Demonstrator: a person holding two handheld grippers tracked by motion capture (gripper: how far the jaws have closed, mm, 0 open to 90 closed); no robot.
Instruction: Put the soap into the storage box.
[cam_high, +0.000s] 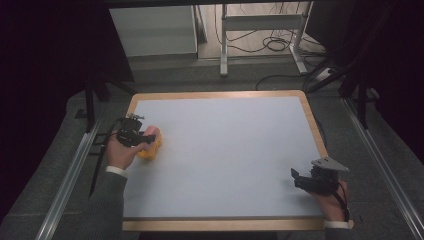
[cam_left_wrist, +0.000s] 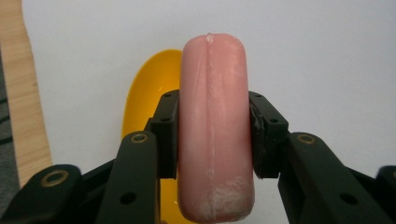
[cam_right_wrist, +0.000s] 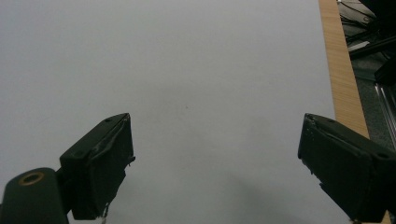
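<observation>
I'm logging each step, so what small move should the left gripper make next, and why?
Probably lift a little: the left gripper is clamped on the pink sausage, with the yellow dish right beneath.

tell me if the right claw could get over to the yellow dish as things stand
Probably yes. The right claw is open and holds nothing, and the bare table lies between it and the yellow dish. But the left claw, shut on the pink sausage, hangs over that dish.
</observation>
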